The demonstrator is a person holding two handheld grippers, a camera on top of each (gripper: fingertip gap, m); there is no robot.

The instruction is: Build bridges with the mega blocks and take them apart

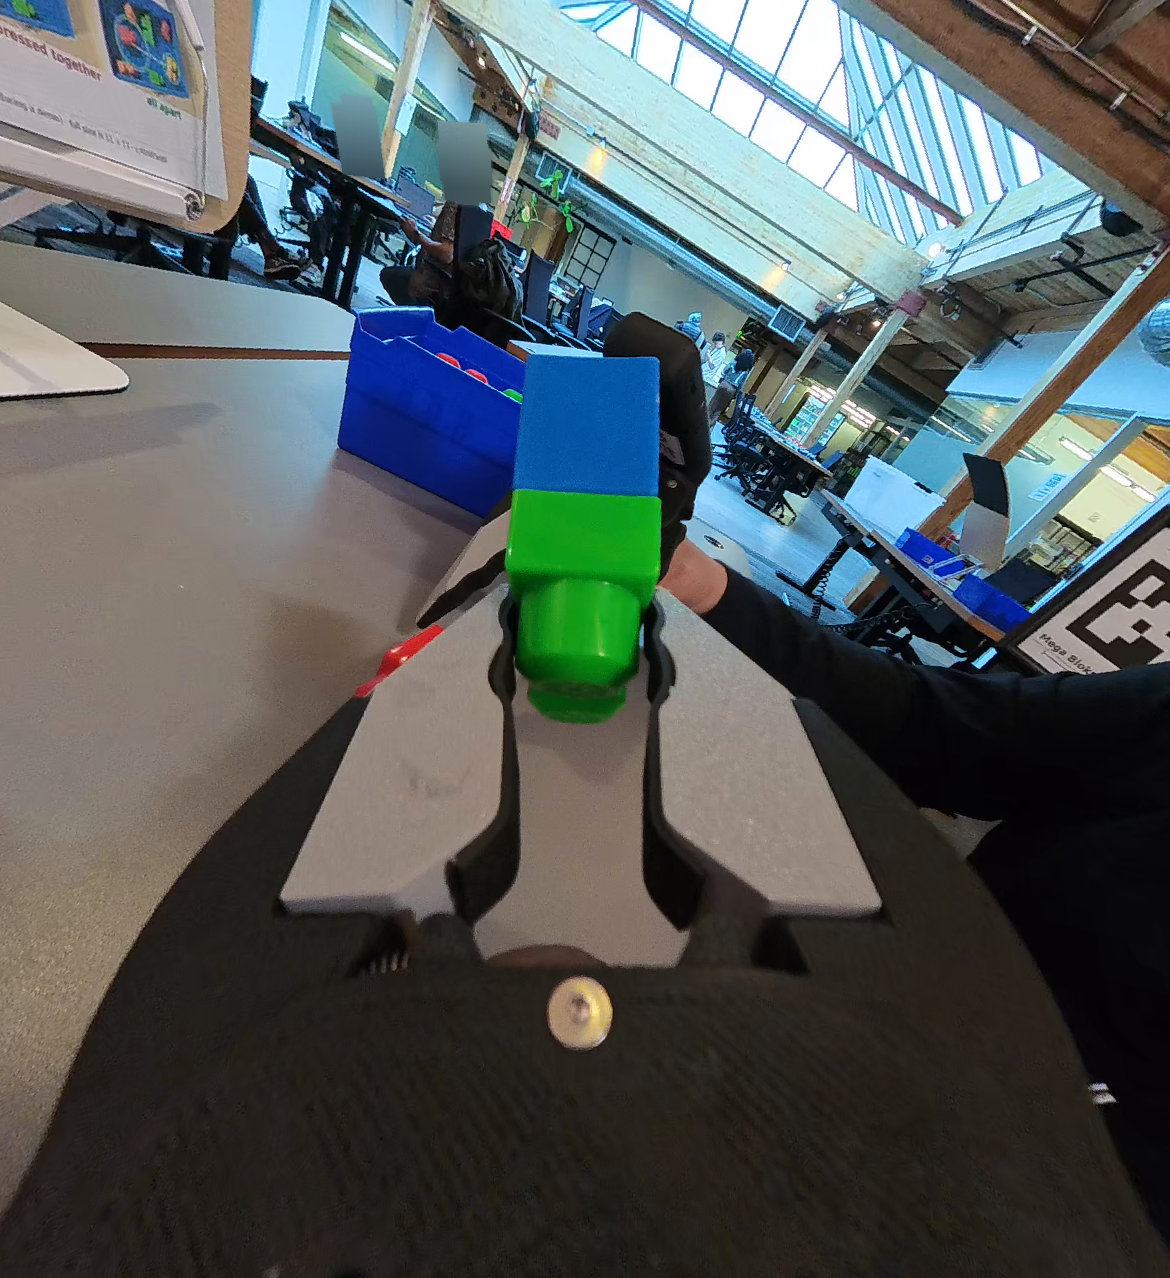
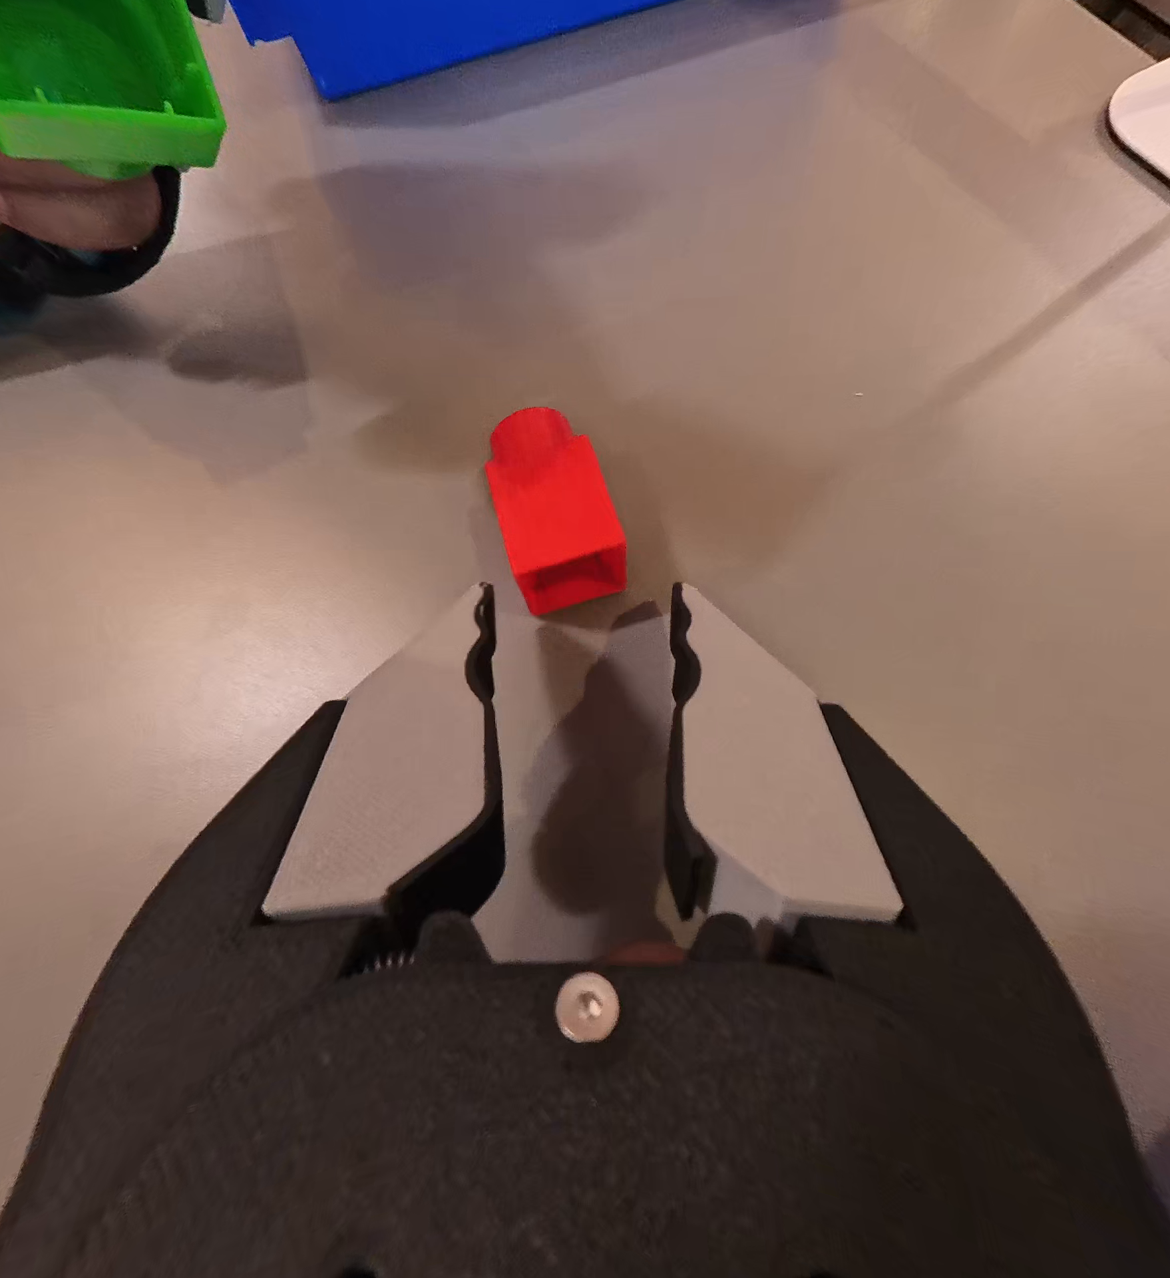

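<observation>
Jaws of left gripper (image 1: 579, 640) clamping green block (image 1: 582, 553) stud, right gripper (image 2: 582, 608) parted behind red block (image 2: 558, 515)

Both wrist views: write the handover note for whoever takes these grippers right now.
Left gripper: jaws shut on the stud of a green plastic block, with a blue plastic block pressed onto its far end, held in the air.
Right gripper: open, empty, aimed at a small red plastic block lying on its side on the grey table.
Blue plastic bin holds more blocks.
Left: pick up the red block; no bridge visible yet.
</observation>
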